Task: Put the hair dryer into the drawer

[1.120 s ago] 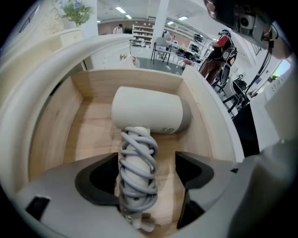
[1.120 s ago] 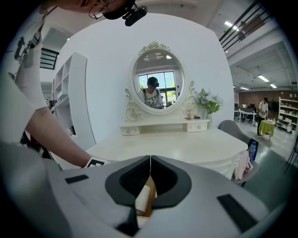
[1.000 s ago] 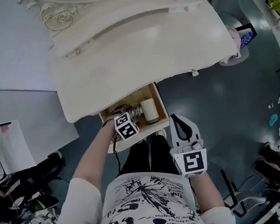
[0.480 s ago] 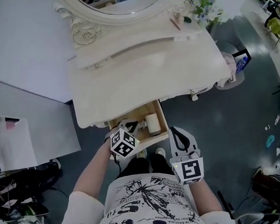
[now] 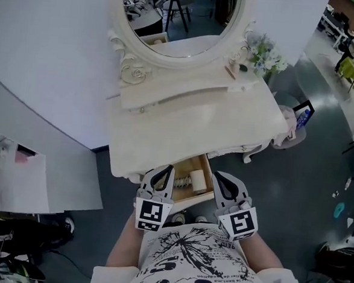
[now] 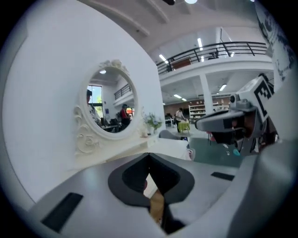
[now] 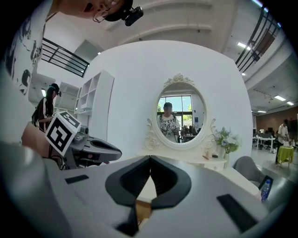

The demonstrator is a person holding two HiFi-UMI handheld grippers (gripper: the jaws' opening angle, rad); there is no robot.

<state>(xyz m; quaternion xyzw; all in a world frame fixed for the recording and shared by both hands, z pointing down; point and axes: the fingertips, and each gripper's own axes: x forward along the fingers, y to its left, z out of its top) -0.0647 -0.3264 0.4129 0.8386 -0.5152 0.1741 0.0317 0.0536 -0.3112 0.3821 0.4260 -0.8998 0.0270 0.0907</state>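
Head view. Dressing table (image 5: 197, 118) with oval mirror (image 5: 179, 17) fills upper centre. The drawer (image 5: 192, 198) stands pulled out below the table's front edge, at centre frame. Hair dryer (image 5: 197, 180) lies inside, a pale barrel in the drawer's right half, with its coiled cord (image 5: 181, 182) just left of it. Its long axis is not readable from above. Left gripper (image 5: 164, 172) and right gripper (image 5: 220, 180) flank the drawer, tips pointing up-frame toward the table, each overlapping one front corner. Both are about equally near. The drawer front lies between them and, by my reading, lower than both. Judgement: the dryer is already in, and what remains is pushing the drawer up-frame under the table. Room: dark floor (image 5: 307, 177) open at right, white wall (image 5: 49, 68) at left, table's front edge directly over the drawer's travel.

Left gripper view. Jaws closed tip to tip, nothing between them. Mirror sits left of centre, table top beyond the tips. Right gripper shows at right edge, apart.

Right gripper view. Jaws likewise pressed together and empty. Mirror is straight ahead above the tips, flowers (image 7: 227, 138) at its right. Left gripper shows at left, apart.
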